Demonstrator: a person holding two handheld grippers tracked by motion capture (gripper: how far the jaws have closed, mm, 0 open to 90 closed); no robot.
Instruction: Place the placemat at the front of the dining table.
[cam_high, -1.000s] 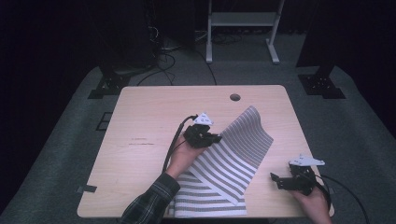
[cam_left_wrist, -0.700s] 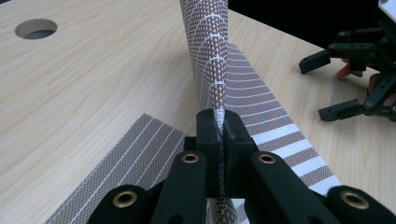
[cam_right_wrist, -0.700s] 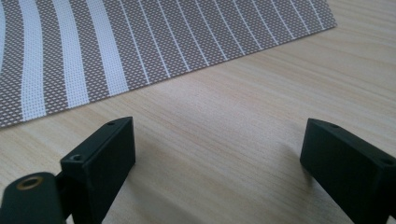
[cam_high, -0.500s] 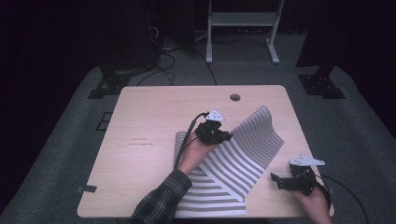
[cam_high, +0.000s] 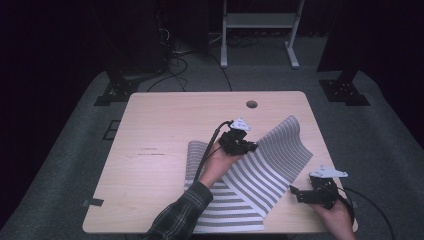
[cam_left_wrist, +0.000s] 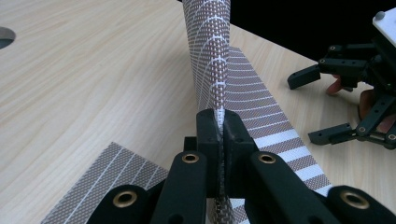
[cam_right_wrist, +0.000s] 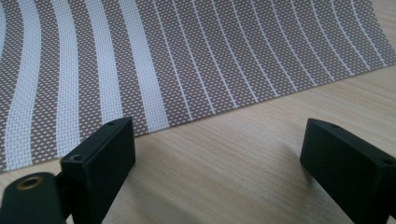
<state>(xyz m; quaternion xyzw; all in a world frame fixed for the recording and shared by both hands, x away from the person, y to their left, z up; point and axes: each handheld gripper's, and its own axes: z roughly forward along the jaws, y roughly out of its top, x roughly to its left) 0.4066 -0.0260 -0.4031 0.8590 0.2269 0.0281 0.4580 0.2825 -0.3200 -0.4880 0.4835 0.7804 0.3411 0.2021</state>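
Note:
A brown and white striped woven placemat (cam_high: 282, 152) lies across the front right of the wooden table (cam_high: 160, 125), partly folded over itself. My left gripper (cam_high: 249, 147) is shut on a raised edge of the placemat (cam_left_wrist: 209, 56); in the left gripper view the cloth is pinched between the left gripper (cam_left_wrist: 219, 125) pads and curves up beyond them. My right gripper (cam_high: 296, 193) rests open near the table's front right corner, just off the placemat's edge. In the right gripper view the right gripper (cam_right_wrist: 215, 151) holds nothing, and the placemat (cam_right_wrist: 187, 60) lies flat ahead of it.
A round cable hole (cam_high: 251, 104) sits near the table's far edge. The right gripper (cam_left_wrist: 322, 105) stands beyond the lifted cloth in the left gripper view. A white stand (cam_high: 256, 27) and black floor bases (cam_high: 345, 90) are behind the table. Bare wood spreads over the left half.
My left gripper has carried the pinched placemat edge to the right and slightly away, folding more of the cloth over. The right gripper has stayed where it was.

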